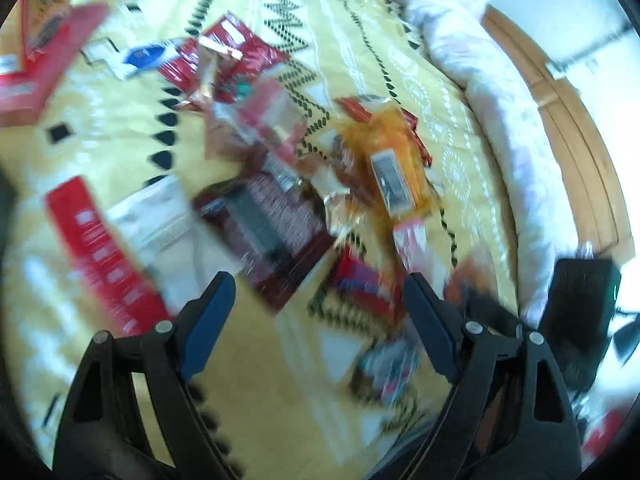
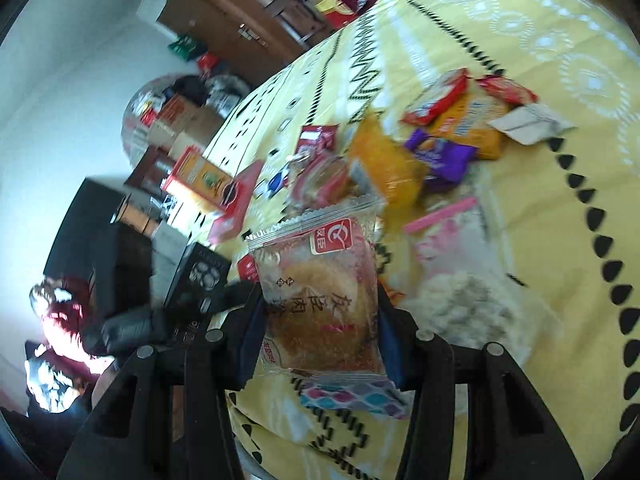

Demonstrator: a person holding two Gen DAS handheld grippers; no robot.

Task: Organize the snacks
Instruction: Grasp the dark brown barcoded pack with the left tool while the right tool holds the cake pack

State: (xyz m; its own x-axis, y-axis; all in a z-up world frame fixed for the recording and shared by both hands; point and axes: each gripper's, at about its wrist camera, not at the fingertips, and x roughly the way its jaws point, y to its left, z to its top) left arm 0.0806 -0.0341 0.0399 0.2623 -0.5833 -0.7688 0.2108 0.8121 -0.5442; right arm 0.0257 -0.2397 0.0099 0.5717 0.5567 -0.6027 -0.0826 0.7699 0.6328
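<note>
Snack packets lie scattered on a yellow patterned bedspread (image 1: 256, 360). In the left wrist view, my left gripper (image 1: 320, 292) stands open above the spread with nothing between its fingers. Ahead of it lie a dark red packet (image 1: 264, 236), an orange packet (image 1: 392, 168) and a long red box (image 1: 104, 256). In the right wrist view, my right gripper (image 2: 318, 300) is shut on a clear-wrapped pastry packet (image 2: 320, 280) with a red logo, held off the bedspread. Beyond it lie an orange packet (image 2: 388, 164), a purple packet (image 2: 440, 156) and a red packet (image 2: 436, 98).
A clear zip bag with a pink seal (image 2: 452, 240) lies right of the held pastry. A red and orange carton (image 2: 204, 180) sits near the bed's edge. A rolled white quilt (image 1: 512, 128) and a wooden bed frame (image 1: 568, 120) border the spread. Cluttered boxes (image 2: 176, 120) stand beside the bed.
</note>
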